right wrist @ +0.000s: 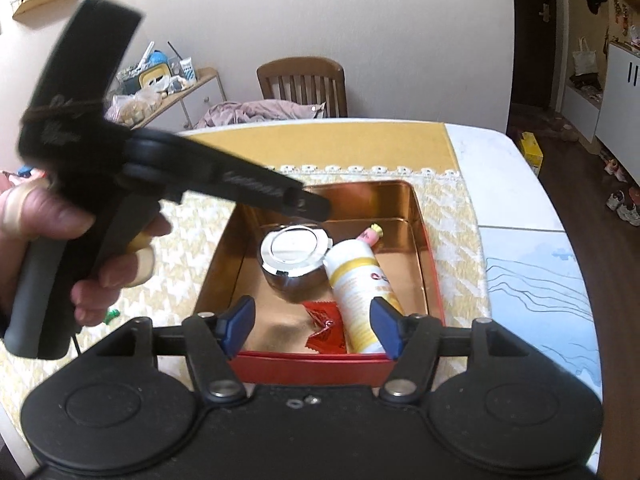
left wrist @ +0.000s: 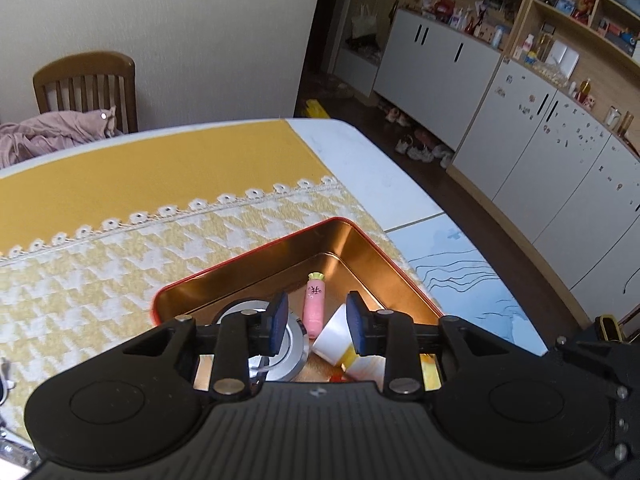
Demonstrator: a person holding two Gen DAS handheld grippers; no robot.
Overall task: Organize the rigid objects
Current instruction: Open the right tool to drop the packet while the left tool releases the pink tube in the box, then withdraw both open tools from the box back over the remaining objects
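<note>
Four things in the tin, both grippers empty

Four things lie in the red tin (right wrist: 434, 280): a round silver jar (right wrist: 294, 264), a white and yellow tube (right wrist: 356, 284) leaning against it, a small pink tube (left wrist: 313, 306) behind, and a red packet (right wrist: 326, 328) on the floor near the front wall. Your left gripper (left wrist: 317, 322) hangs over the tin with its jaws moderately apart and nothing between them; your left hand (right wrist: 56, 216) shows in the right camera. Your right gripper (right wrist: 314, 322) sits at the tin's near wall, jaws spread wide, also holding nothing.

If more things wait on the yellow cloth (left wrist: 120, 248), none shows clearly here. Judging from this, lift the left gripper straight up so its fingers clear the jar's lid and the white tube's cap. Keep the right one back from the rim so the tin does not slide.
</note>
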